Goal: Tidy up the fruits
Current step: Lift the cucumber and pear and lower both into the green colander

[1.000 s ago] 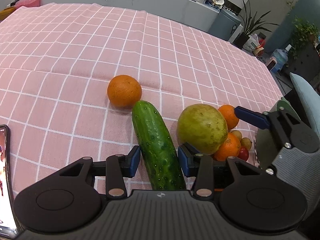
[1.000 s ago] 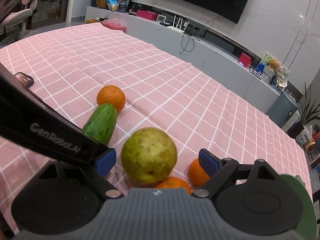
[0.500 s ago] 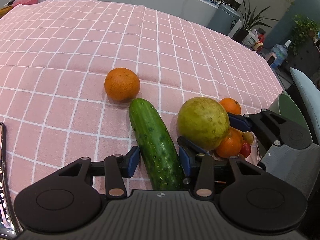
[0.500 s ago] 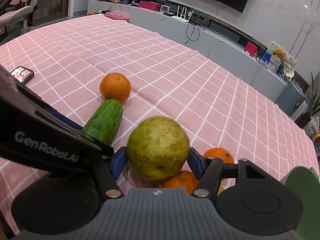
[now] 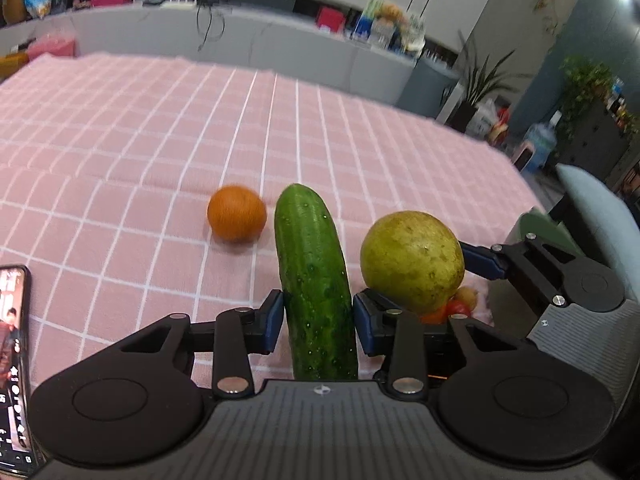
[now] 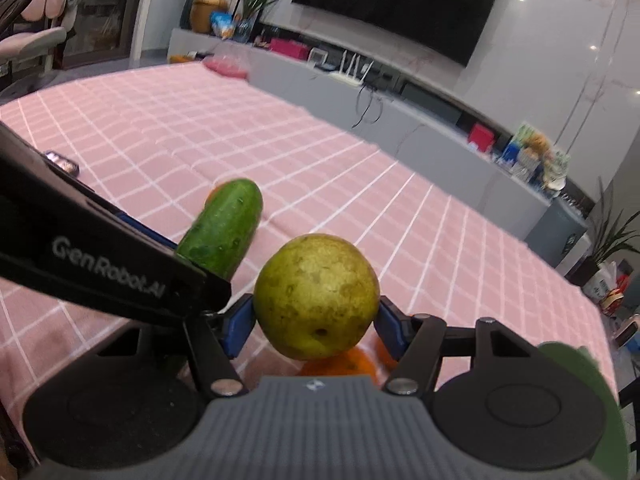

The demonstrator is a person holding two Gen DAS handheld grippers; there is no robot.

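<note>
My left gripper [image 5: 318, 322] is shut on a green cucumber [image 5: 314, 276] and holds it tilted up off the pink checked tablecloth [image 5: 160, 140]. My right gripper [image 6: 316, 324] is shut on a large yellow-green round fruit [image 6: 316, 296], lifted above a pile of small oranges [image 6: 352, 362]. The cucumber also shows in the right wrist view [image 6: 224, 228], and the round fruit in the left wrist view [image 5: 412, 260]. A lone orange [image 5: 237, 213] lies on the cloth to the left of the cucumber.
A phone [image 5: 12, 352] lies at the left near edge. Small red and yellow fruits [image 5: 460, 304] sit under the round fruit. A green plate rim [image 6: 592, 392] is at the right. A grey counter [image 5: 240, 40] runs beyond the table's far edge.
Both grippers have risen: the cucumber and the round fruit are lifted off the cloth. The right gripper closed on the round fruit during the last second.
</note>
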